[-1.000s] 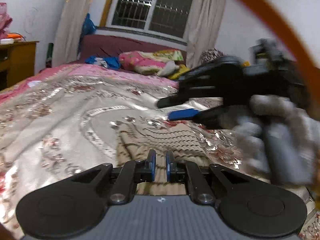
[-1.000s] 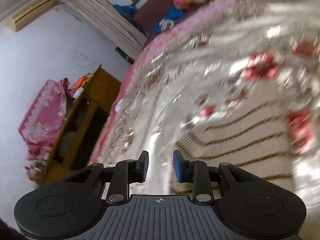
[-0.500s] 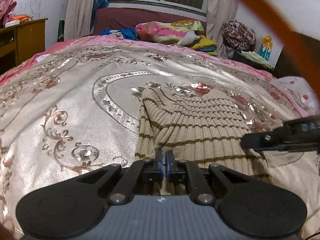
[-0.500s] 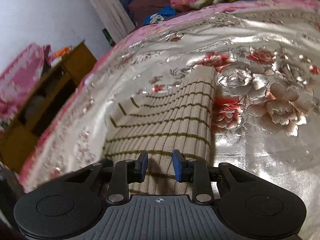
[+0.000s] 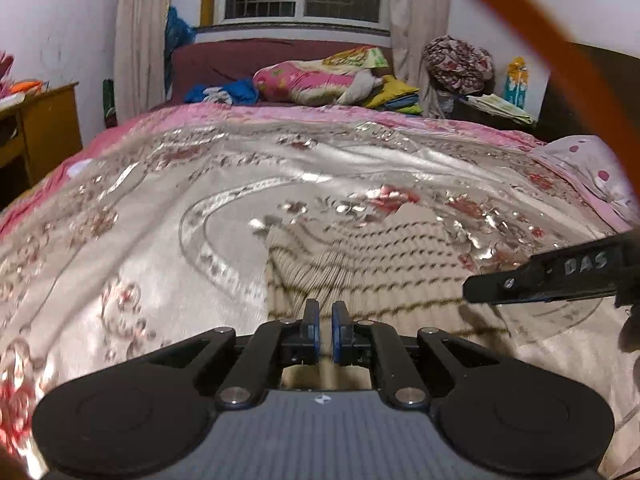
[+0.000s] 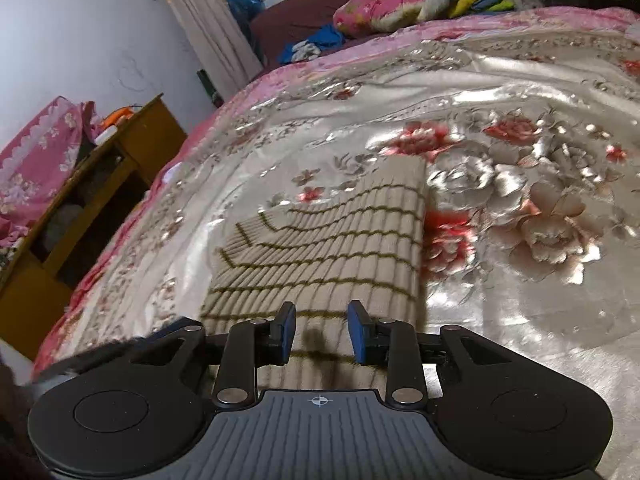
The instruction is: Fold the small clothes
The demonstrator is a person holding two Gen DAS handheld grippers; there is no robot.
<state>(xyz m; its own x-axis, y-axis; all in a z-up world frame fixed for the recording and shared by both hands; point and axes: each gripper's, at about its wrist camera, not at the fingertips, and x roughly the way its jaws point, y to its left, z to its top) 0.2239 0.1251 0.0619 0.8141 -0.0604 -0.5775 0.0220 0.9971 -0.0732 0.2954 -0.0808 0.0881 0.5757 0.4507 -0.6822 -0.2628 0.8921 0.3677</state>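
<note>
A beige ribbed knit garment (image 5: 380,264) with thin olive stripes lies folded flat on the shiny floral bedspread (image 5: 140,240). My left gripper (image 5: 322,320) hovers over its near left edge, shut, with no cloth seen between the blue pads. From the right, one black finger (image 5: 540,278) of the right gripper reaches over the garment's right side. In the right wrist view the garment (image 6: 340,240) stretches away from the right gripper (image 6: 322,328). Its jaws are opening just above the near end, with nothing between them.
A wooden cabinet (image 5: 44,132) stands left of the bed, also seen as the cabinet (image 6: 100,208) in the right wrist view. Pillows and loose clothes (image 5: 320,80) are heaped at the bed's head. An orange cable (image 5: 540,40) arcs across the upper right.
The right gripper swung from a tilted view of the bed down over the garment's near end and levelled. The left gripper shifted along the garment's near edge, now seen blurred.
</note>
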